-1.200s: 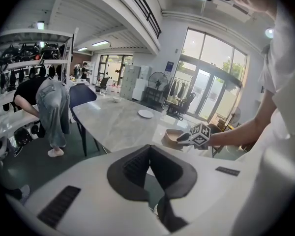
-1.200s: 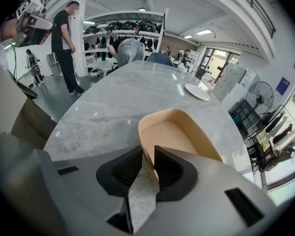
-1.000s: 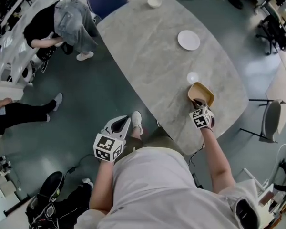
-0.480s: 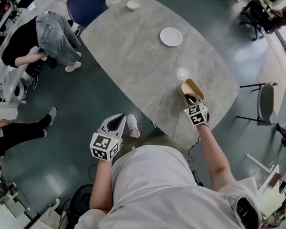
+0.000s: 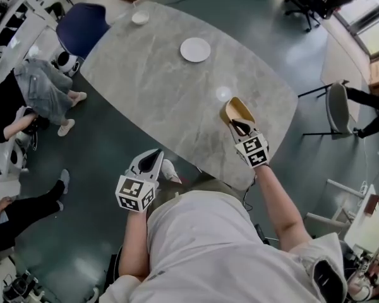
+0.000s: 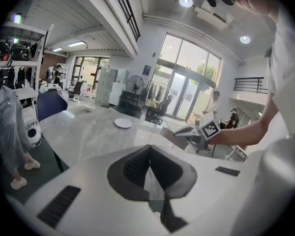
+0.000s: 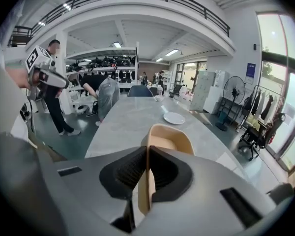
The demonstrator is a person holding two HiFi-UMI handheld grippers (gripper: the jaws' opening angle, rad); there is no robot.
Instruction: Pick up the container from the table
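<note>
The container [image 5: 235,111] is a tan, rounded open tub. My right gripper [image 5: 240,129] is shut on its near rim and holds it clear above the grey marble table [image 5: 158,81], near the table's right front end. In the right gripper view the tub's wall [image 7: 168,136] stands pinched edge-on between the ribbed pads. My left gripper [image 5: 153,161] hangs off the table's near edge, above the dark floor. Its jaws meet at the tips with nothing between them, as the left gripper view [image 6: 148,154] shows.
A white plate [image 5: 195,49] lies on the far half of the table and a small white bowl [image 5: 139,17] at its far end. A blue chair [image 5: 82,27] stands behind that end, a grey chair [image 5: 338,106] at the right. People sit at the left [image 5: 41,87].
The right gripper has risen off the table with the container in its jaws. The left gripper has shifted a little beside the table edge. The head view has swung.
</note>
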